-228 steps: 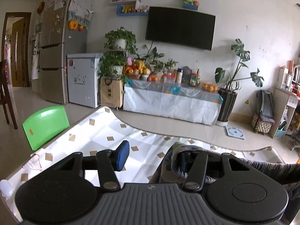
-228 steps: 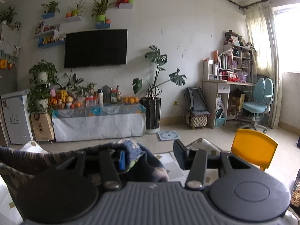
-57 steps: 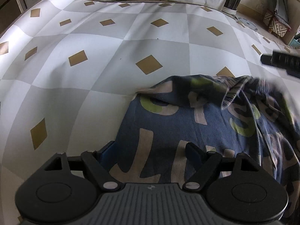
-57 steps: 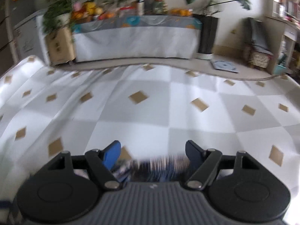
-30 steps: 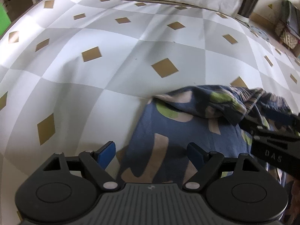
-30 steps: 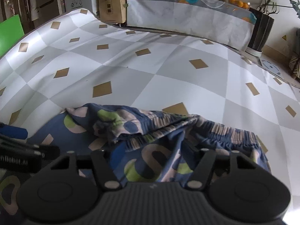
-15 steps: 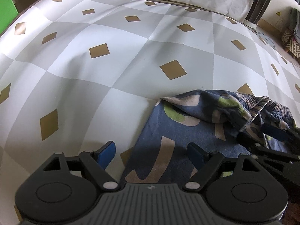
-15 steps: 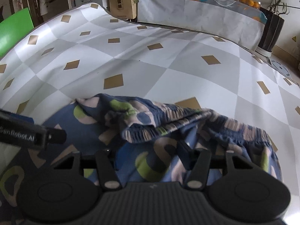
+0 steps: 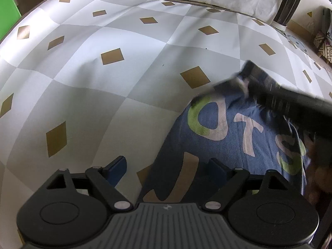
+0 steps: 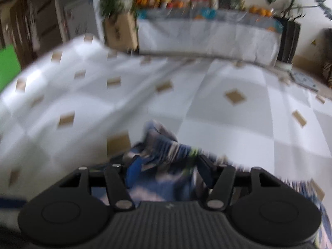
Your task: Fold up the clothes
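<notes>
Blue garment (image 9: 238, 143), printed with large pale and green letters: lies on the checked grey-and-white table cover (image 9: 103, 95), toward its near right part in the left wrist view; flat body nearest, far edge bunched.

Left gripper (image 9: 168, 170): jaws spread wide, tilted steeply down; one blue pad over bare cover, the other over the garment's near left edge; neither pad presses cloth.

Right gripper (image 10: 166, 170): blurred; jaws part-open and just been opening; a striped, gathered fold of the garment stands between the pads; whether they pinch it cannot be told; in the left wrist view its dark body (image 9: 276, 97) reaches in from the right over the far edge.

Background: green chair (image 10: 8, 66), draped sideboard (image 10: 207, 37).
</notes>
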Tool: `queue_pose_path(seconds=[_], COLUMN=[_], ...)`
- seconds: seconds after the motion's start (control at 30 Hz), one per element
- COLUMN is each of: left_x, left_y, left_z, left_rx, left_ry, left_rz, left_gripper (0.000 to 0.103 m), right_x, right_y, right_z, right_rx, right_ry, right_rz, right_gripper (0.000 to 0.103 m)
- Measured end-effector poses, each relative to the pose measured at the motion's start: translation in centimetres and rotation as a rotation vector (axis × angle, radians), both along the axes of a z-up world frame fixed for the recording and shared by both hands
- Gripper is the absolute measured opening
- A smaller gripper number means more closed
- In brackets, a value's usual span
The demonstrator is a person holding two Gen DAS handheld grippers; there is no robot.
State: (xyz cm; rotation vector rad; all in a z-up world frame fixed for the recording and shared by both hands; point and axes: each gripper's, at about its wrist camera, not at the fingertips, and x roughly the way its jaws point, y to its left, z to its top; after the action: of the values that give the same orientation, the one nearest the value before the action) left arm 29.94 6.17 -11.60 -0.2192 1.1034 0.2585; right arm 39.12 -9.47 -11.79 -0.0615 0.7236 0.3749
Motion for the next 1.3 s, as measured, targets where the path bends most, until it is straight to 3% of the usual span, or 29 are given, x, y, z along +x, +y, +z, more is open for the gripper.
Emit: queue_pose_path(seconds=[0.13, 0.37, 0.73, 0.97, 1.3], left_x=[0.0, 0.0, 0.1, 0.2, 0.1], left_y=[-0.1, -0.6, -4.0, -6.6, -7.3], left_z=[0.0, 0.2, 1.1, 0.8, 0.1], left_rx=[0.005, -0.002, -0.033, -0.05, 0.011], left_ry=[0.0, -0.002, -0.056, -0.063, -0.051], left_rz=[-0.001, -0.002, -0.094, -0.175, -0.215], left_gripper=[0.086, 0.086, 0.086, 0.086, 0.087], right_x=[0.0, -1.6, -3.7, -3.9, -3.0], right_y=[0.1, -2.5, -11.7, -14.8, -18.4], right_z=[0.6, -0.3, 0.2, -1.7, -3.1], right_rx=[-0.038, -0.058, -0.026, -0.051, -0.063], right_ry=[-0.03, 0.028, 0.085, 0.152, 0.152], right_rz=[0.005, -0.033, -0.177, -0.243, -0.352], right_gripper=[0.062, 0.063, 0.064, 0.064, 0.064])
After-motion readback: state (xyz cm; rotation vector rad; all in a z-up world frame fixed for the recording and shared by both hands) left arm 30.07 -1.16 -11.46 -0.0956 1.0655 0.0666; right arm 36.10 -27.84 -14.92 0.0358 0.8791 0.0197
